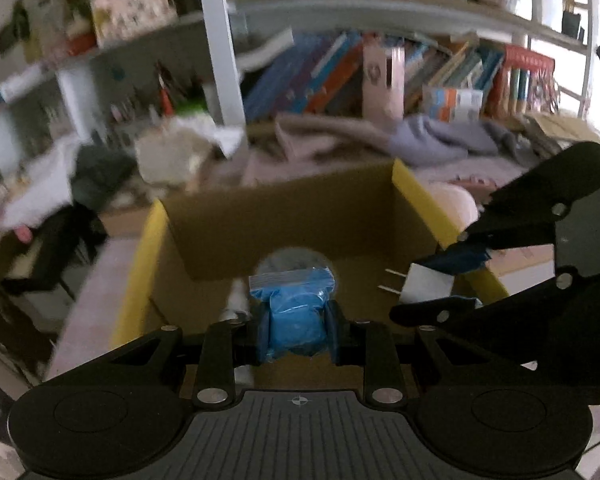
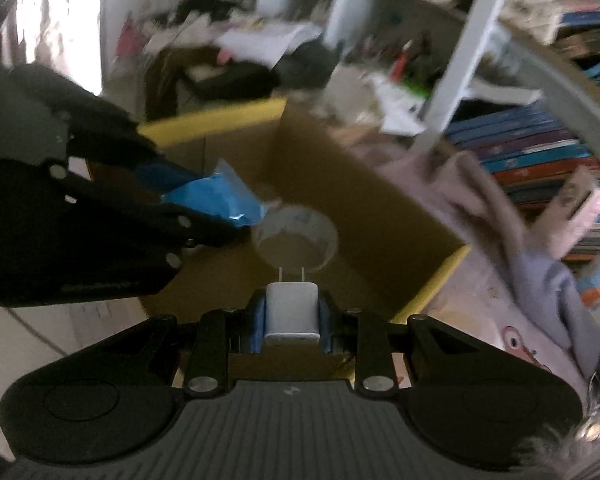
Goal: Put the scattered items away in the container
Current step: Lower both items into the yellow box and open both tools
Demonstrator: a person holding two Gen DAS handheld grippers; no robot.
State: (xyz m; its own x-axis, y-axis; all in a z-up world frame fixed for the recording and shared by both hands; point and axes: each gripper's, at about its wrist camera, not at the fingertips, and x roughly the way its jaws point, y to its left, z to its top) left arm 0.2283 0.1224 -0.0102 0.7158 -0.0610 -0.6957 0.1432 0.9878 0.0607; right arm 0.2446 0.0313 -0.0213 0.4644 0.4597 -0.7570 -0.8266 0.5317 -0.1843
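the left gripper [image 1: 296, 326] is closed tight on a blue bag [image 1: 296, 312], a small clear pouch of blue stuff pinched between its blue pads; in the left wrist view the bag sits at 6 o'clock of the open box [image 1: 284, 220], above its floor. the right gripper [image 2: 292, 314] is clamped on a white plug [image 2: 291, 314], its two prongs pointing ahead toward 12 o'clock, also over the box [image 2: 356, 200]. in the left view the right gripper [image 1: 432, 284] comes in from 3 o'clock with the plug [image 1: 424, 286] just inside the box's right wall. in the right view the left gripper [image 2: 220, 204] reaches in from 9 o'clock with the bag [image 2: 216, 196]. the box is brown card with yellow flaps. a round clear lid-like thing [image 2: 296, 236] lies on its floor, just beyond both held items. bookshelves [image 1: 380, 76] and crumpled clothes [image 1: 420, 140] sit at 12 o'clock, blurred
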